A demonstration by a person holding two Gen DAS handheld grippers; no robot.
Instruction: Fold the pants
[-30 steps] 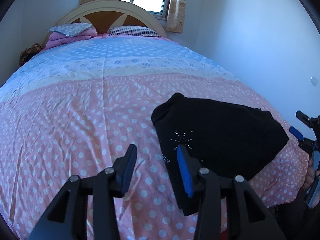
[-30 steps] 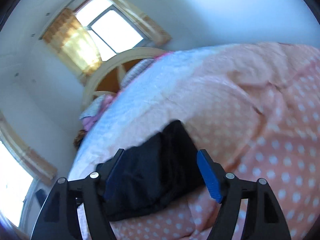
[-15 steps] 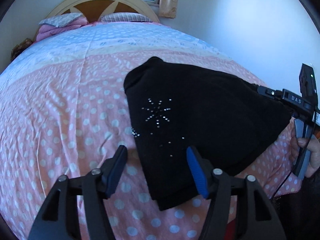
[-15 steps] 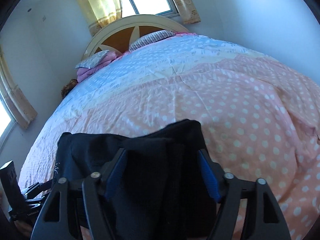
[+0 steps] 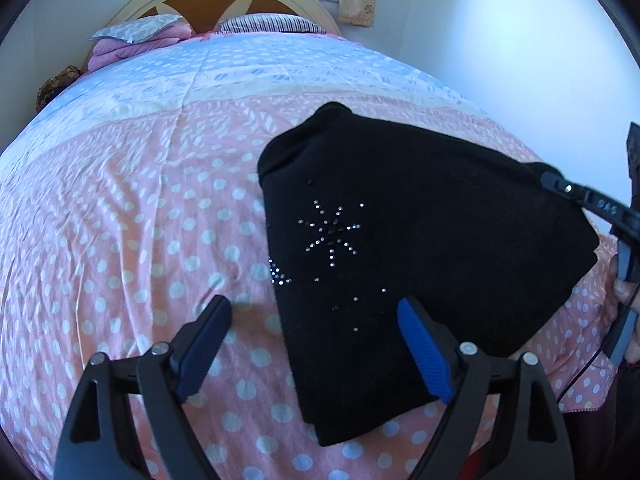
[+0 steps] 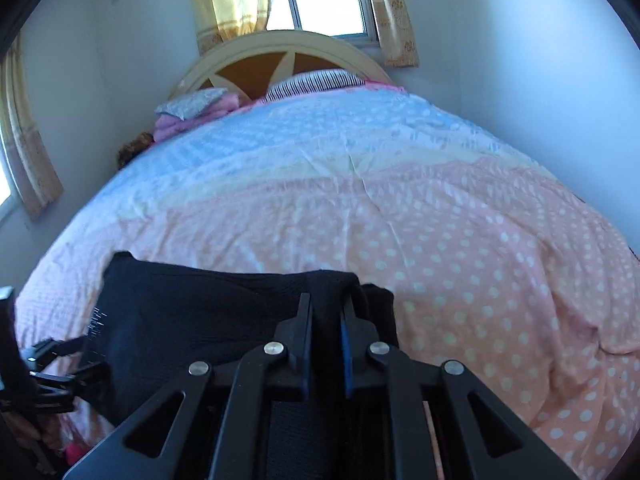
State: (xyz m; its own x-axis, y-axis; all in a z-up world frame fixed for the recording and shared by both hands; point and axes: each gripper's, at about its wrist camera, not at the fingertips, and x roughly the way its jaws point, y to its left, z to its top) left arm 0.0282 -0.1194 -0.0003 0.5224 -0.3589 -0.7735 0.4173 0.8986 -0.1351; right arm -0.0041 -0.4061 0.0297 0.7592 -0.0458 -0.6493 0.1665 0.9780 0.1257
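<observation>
Left gripper (image 5: 316,344): jaws spread wide — blue pads well apart, nothing between them; hovers above the bed, pointing fwd toward the headboard.
Left fingers (image 5: 420,354): right-hand pad bright blue, other pad in shade, both angled inward.
Right gripper (image 6: 325,340): jaws drawn nearly together — pinching a fold of the black pants (image 6: 208,312) at their near edge.
Right gripper, seen from left cam (image 5: 588,204): at far right of frame, tip on the pants' corner.
Right hand (image 5: 626,300): partly visible, wrapped round the handle.
</observation>
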